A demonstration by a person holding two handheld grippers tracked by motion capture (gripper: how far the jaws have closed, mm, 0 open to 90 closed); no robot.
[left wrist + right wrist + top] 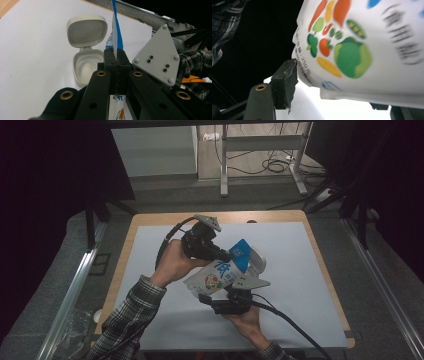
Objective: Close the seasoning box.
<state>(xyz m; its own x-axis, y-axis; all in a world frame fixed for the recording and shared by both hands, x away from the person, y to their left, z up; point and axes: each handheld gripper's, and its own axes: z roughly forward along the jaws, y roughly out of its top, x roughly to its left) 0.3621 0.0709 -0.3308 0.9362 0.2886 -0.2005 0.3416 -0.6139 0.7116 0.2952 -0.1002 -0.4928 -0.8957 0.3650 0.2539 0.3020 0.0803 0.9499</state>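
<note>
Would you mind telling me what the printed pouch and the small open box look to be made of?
Pouch: likely thin glossy plastic film, since it creases and pinches flat between the jaws. Box: apparently matte grey-white moulded plastic, with rounded corners and a hinged lid.

Light fell from overhead onto the pale surface (300, 270), which read bright and even, while everything around it from nine to three o'clock sank into near black. Soft shadows lay close under the hands. In the left gripper view the open white box (85, 50) was sharp and cleanly lit, the black jaws at six o'clock dark and a little soft. In the right gripper view the printed pouch (362, 47) was too close: its pictures were soft, and its lettering at two o'clock smeared unreadable.
</note>
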